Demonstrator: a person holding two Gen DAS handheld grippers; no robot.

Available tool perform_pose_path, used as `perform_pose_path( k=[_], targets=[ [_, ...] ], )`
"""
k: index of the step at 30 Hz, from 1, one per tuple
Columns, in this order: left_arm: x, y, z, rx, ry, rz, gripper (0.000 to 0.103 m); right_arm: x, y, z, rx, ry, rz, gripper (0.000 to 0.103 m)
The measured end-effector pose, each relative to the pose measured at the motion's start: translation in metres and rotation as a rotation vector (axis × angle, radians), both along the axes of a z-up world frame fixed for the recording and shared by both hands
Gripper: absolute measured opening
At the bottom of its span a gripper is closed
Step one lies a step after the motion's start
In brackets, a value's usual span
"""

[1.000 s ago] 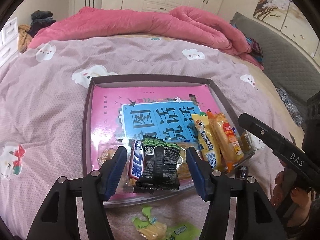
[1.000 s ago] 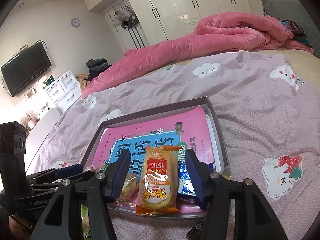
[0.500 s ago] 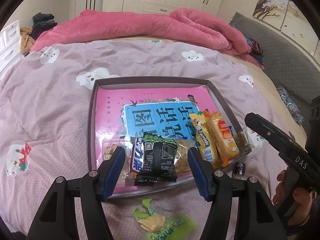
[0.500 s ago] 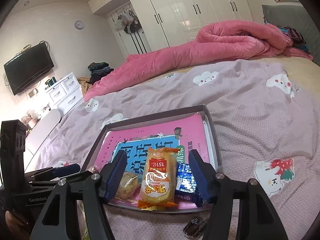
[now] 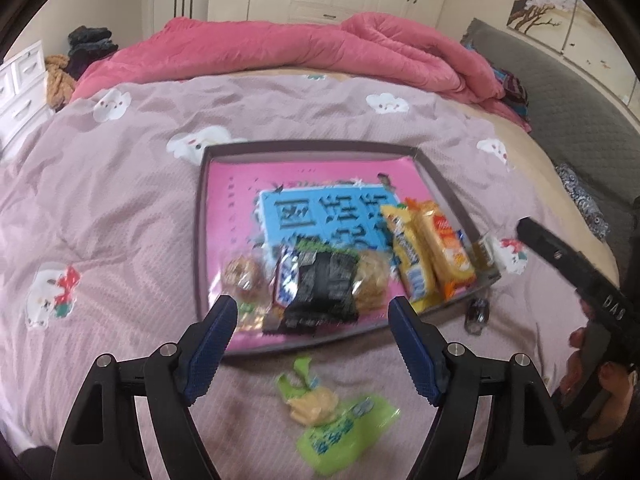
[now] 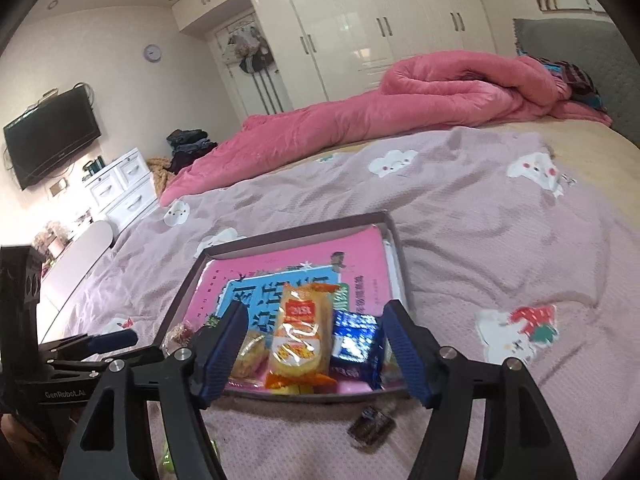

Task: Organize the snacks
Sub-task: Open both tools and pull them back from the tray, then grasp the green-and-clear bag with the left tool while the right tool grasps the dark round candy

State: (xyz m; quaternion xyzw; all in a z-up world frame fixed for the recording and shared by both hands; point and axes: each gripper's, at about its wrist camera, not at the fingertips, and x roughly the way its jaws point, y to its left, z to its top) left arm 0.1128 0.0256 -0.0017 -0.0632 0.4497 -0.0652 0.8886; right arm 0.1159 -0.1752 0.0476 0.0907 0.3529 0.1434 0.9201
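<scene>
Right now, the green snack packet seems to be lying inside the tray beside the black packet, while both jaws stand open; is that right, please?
Not quite. The green snack packet lies on the bedspread outside the tray, nearer the camera than the black packet, as the left wrist view shows. Both jaws are indeed open, and still opening, with nothing between them.

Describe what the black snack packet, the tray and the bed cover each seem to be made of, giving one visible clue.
Black snack packet: probably glossy plastic film; it shows crinkles and light glints.
Tray: likely stiff cardboard, matte dark; thin, straight, upright walls. Uncertain.
Bed cover: soft woven fabric, matte; it wrinkles and shows fine texture.
</scene>
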Motion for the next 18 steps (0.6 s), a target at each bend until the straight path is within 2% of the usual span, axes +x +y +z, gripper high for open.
perform_pose_path(
  k=[9,14,18],
  targets=[
    [-0.020,0.008,-0.022,0.005,0.084,-0.004,0.079,-0.012,-0.022,-0.011,0.003,0.075,-0.070,0.071],
    [-0.025,0.006,-0.044,-0.014,0.169,0.008,0.079,-0.019,-0.031,-0.026,0.006,0.155,-0.096,0.071],
    [-0.025,0.003,-0.055,-0.033,0.197,0.015,0.079,-0.022,-0.031,-0.043,-0.023,0.220,-0.094,0.071]
  ],
)
